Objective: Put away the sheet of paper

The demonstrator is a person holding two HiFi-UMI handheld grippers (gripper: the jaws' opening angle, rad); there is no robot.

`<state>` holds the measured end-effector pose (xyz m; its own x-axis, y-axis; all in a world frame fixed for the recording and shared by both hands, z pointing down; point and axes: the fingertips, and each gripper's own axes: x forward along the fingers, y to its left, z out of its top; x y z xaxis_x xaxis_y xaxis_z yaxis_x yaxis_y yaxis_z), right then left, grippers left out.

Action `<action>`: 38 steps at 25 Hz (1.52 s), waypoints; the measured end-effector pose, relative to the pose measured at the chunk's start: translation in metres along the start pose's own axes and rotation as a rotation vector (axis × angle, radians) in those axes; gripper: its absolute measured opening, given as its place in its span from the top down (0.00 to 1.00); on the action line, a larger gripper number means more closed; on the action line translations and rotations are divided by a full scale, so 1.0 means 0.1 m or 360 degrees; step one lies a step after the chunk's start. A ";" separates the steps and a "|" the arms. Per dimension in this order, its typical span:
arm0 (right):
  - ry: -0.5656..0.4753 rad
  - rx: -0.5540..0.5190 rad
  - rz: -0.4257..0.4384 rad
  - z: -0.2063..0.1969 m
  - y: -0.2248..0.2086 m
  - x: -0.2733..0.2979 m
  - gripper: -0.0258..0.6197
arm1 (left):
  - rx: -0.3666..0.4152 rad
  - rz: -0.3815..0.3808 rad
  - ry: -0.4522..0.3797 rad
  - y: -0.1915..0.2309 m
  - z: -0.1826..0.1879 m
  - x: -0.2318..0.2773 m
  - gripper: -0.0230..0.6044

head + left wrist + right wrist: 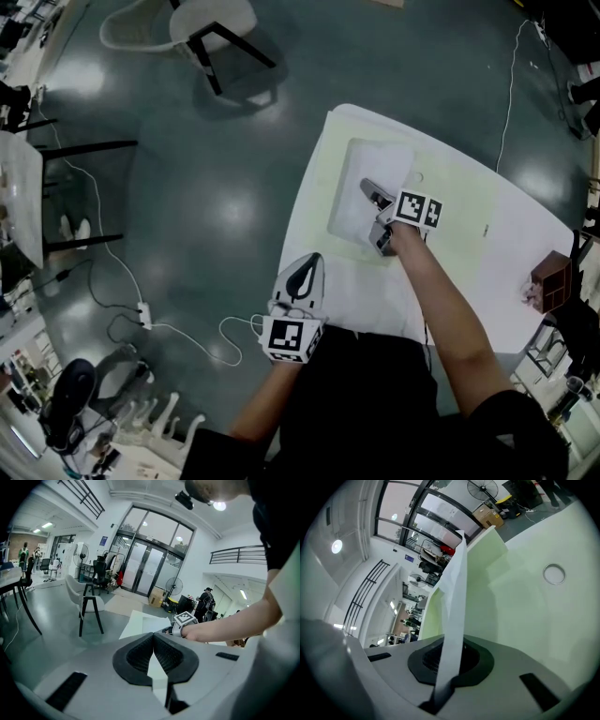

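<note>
**Sheet gripped, not yet put away**

The right gripper [451,657] is pinching the sheet of paper [375,173] between its closed jaws. In its own view the sheet is running edge-on up from the pads, so the hold looks firm. From the head view, the sheet is sitting over the pale green mat [459,202] on the white table [525,234]. The near edge is rising into the jaws, while the far part seems to be resting on the mat or hovering just above it; which of the two, I cannot tell.

The left gripper [153,639] is hanging at the near edge of the table, well apart from the sheet. Its jaws are meeting at the tips with nothing between them.

Judging by this, the pick-up is looking done and the putting away is yet to come. No folder or tray is showing itself as the clear destination. A brown box [551,281] is standing near the table's right end, but whether the sheet belongs there is unclear.
</note>
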<state>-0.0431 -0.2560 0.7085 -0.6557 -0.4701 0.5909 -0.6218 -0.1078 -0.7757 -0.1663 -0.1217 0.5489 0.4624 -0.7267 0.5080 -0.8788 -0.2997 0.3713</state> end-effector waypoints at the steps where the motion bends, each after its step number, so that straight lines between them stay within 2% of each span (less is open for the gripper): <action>1: 0.0005 0.0004 0.0005 -0.01 0.00 0.01 0.96 | 0.0001 0.0006 0.0000 0.01 0.00 0.00 0.96; 7: -0.0007 0.0190 0.0059 -0.06 0.00 0.06 0.96 | 0.0000 0.0042 -0.0011 0.07 0.00 -0.01 0.96; 16: -0.0038 0.0325 0.0095 -0.10 -0.02 0.09 0.96 | 0.0019 0.0037 0.0007 0.11 0.00 0.01 0.96; 23: -0.0037 0.0360 0.0091 -0.10 -0.13 0.06 0.96 | 0.0023 0.0033 0.0013 0.06 0.01 0.02 0.96; 27: -0.0014 0.0309 0.0098 -0.06 -0.10 0.10 0.96 | 0.0024 0.0031 0.0016 0.04 0.00 0.03 0.96; 32: 0.0001 0.0436 0.0175 -0.06 -0.07 0.16 0.96 | 0.0037 0.0035 0.0009 0.04 -0.01 0.02 0.96; 38: 0.0015 0.0484 0.0209 -0.07 -0.07 0.19 0.96 | 0.0019 0.0041 0.0019 0.07 -0.02 0.00 0.96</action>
<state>-0.0540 -0.2582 0.7268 -0.7267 -0.4893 0.4822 -0.3761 -0.3040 -0.8753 -0.1724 -0.1230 0.5535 0.4408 -0.7269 0.5265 -0.8918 -0.2882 0.3488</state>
